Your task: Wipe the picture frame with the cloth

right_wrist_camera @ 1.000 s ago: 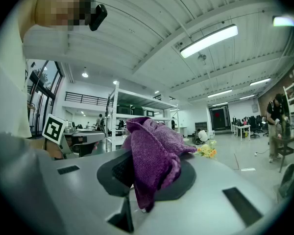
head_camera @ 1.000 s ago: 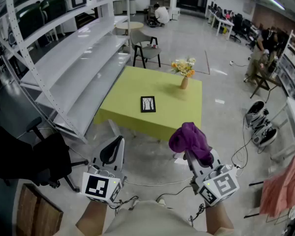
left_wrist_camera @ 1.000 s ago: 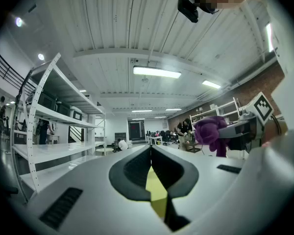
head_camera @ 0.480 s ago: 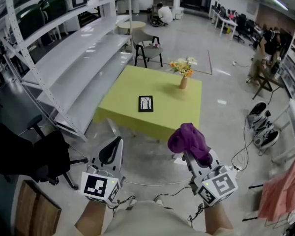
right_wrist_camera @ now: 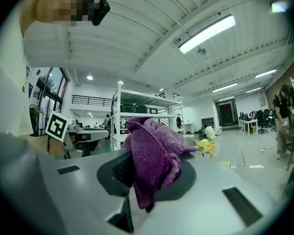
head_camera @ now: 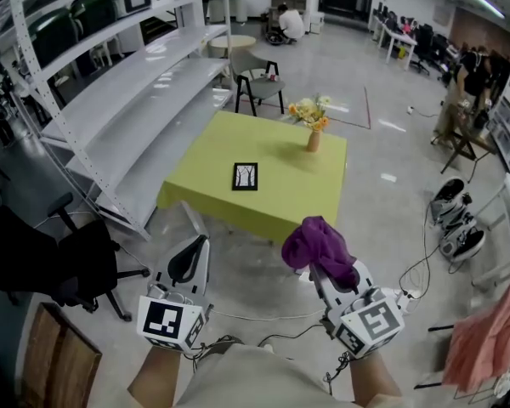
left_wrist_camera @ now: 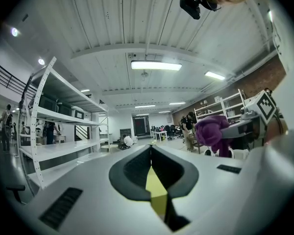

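Open floor (head_camera: 259,283) lies between me and the desk (head_camera: 302,202), with shelving (head_camera: 127,100) along the desk's left edge. The frame (head_camera: 245,176) lies flat mid-desk, well ahead of both grippers. My right gripper (head_camera: 326,270) grasps the purple cloth (head_camera: 316,242); my left gripper (head_camera: 193,260) is clenched, empty.

Over the past second the head view rolls slightly clockwise. The picture frame (head_camera: 246,176) on the green table (head_camera: 289,195) slides a little to the left of the picture, and the vase of flowers (head_camera: 311,134) goes with it. The crouched person (head_camera: 289,22) at the far end of the hall drifts right, and the pink garment (head_camera: 484,338) at the right edge drops lower. The right gripper (head_camera: 323,266), clamped on the purple cloth (head_camera: 316,243), shows further left than before; the left gripper (head_camera: 195,255) edges left and down.
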### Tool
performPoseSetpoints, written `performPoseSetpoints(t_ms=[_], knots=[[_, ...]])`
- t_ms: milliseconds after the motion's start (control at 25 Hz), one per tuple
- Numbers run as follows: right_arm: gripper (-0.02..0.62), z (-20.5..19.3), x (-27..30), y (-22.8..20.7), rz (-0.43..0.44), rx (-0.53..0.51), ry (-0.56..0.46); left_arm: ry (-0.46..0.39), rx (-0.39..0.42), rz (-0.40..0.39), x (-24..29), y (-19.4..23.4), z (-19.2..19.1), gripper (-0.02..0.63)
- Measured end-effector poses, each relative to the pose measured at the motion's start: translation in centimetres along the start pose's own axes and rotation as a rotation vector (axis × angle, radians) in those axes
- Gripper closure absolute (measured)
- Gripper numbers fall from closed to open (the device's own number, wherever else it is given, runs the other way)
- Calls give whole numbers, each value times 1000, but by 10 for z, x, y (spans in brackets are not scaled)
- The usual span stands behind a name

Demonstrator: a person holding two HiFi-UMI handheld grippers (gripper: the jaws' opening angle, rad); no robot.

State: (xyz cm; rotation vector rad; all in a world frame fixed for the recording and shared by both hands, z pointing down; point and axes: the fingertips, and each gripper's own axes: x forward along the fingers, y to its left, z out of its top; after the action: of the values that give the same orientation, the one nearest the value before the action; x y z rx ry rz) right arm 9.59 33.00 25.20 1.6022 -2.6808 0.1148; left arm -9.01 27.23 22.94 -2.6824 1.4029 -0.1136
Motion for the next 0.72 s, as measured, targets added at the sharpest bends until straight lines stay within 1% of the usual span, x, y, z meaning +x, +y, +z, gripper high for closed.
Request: performPoseSetpoints(t_ms=[160,400,720], knots=[[529,-6,-9,-10,11,11,1,8,5,16,1,-12,-2,597],[529,-12,-12,-26,6,32,2,17,5,15,10,-21,-4,597],[529,-26,7,-39,14,40,5,9,16,25,27,-13,-15,597]])
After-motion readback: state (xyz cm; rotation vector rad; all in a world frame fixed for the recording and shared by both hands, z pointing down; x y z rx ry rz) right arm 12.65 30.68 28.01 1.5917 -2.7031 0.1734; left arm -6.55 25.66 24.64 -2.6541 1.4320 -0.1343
